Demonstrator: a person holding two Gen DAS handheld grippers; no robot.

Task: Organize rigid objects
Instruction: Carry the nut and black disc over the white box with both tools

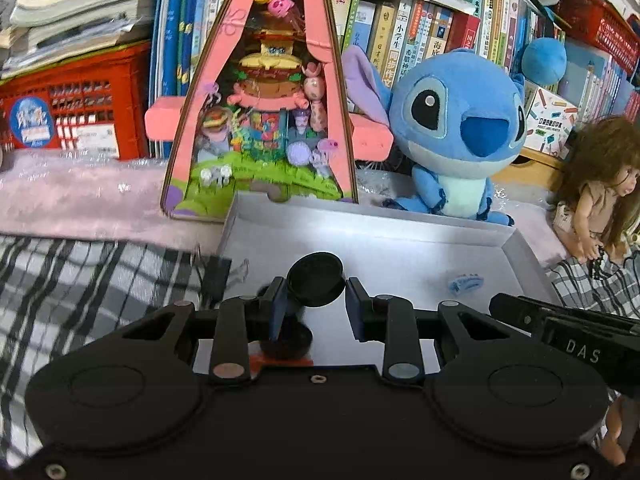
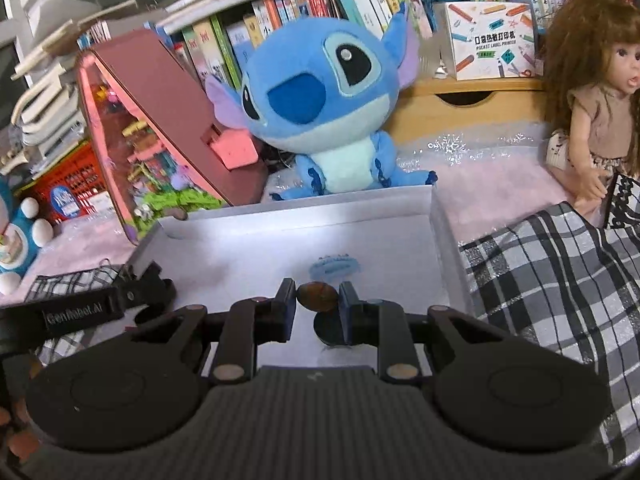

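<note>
Behind everything, bookshelves with many colourful spines are filling the upper part of both views, and a checked cloth is covering the surface at the sides. A shallow white box is lying in the middle of both frames, with its long side running left to right.

The left gripper is holding a round black disc between its fingers, over the lower centre of the box; the jaws are pressing on it. The disc is tilted, its flat face turning up toward the camera. The right gripper is clamped on a small brown oval piece, whose long axis is lying across the frame from finger to finger, also above the box floor. A small blue toothed piece is resting on the box floor just beyond it, long axis left to right.

On the other gripper's body I am reading "DAS" at the right edge of the left view and "GenRobot.AI" at the left edge of the right view. A white carton in the upper right is carrying the words "POCKET LABEL PRINTER".

Behind the box a blue plush toy is sitting, a pink triangular diorama house is standing to its left, a red crate further left, and a doll with brown hair at the right edge.
</note>
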